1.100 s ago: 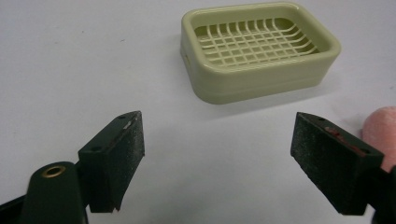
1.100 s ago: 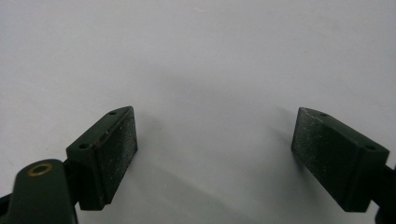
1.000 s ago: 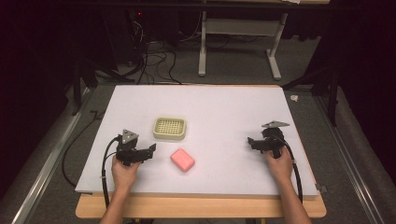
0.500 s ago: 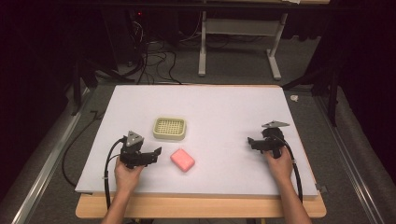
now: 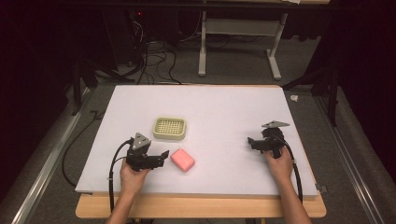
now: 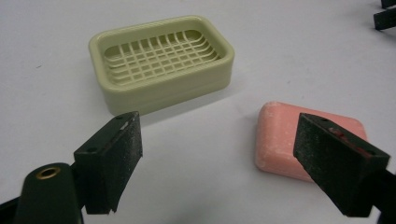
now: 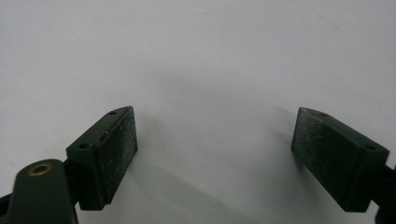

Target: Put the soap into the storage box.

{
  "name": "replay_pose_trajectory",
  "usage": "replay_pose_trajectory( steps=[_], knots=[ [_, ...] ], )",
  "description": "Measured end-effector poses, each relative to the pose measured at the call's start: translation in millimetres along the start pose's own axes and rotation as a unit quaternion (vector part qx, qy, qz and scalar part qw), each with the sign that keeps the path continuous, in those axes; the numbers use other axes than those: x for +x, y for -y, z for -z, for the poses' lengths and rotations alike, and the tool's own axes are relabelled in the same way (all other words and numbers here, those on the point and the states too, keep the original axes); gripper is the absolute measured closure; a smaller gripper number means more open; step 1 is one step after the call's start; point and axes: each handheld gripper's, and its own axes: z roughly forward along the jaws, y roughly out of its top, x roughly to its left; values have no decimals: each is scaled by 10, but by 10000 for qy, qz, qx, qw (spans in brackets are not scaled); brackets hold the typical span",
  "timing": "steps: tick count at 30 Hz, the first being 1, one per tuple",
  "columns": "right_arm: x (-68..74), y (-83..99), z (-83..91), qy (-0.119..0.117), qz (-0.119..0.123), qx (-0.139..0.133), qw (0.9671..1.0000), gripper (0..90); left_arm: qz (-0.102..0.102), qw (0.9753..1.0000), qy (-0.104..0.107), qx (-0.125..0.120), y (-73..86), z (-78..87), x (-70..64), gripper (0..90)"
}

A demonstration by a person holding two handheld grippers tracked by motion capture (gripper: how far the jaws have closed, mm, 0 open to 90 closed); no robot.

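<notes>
High view: your left claw (image 5: 163,156) sits near the tabletop (image 5: 224,107) front edge, pink soap (image 5: 182,159) just ahead of its tips, dish (image 5: 170,128) beyond. Right claw (image 5: 251,142) has bare room w/ nothing around it.
Left claw view: jaws wide apart, empty; soap (image 6: 280,135) partly behind one jaw.
Right claw view: jaws wide, empty.

A white board (image 5: 224,107) covers a wooden table (image 5: 201,207) under bright light, while the room beyond is dark. Grey carpet (image 5: 233,70) holds tangled black cables (image 5: 149,56) and what may be a desk's white legs (image 5: 275,51).
</notes>
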Motion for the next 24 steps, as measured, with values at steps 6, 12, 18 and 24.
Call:
replay_pose_trajectory(
  steps=[6, 12, 18, 24],
  knots=[
    [0, 0, 0, 0, -1, 0, 10000, 148, -97, 9999, 127, 39, -25, -31, -82, 162],
    [0, 0, 0, -1, 1, 0, 10000, 149, -191, 9995, 243, 67, -44, -79, -187, 159],
    [0, 0, 0, -1, 0, 0, 10000, 148, -291, 9989, 339, 132, -51, -132, -278, 158],
    [0, 0, 0, 0, -1, -1, 10000, 149, -354, 9985, 376, 168, -53, -185, -342, 155]
  ],
)
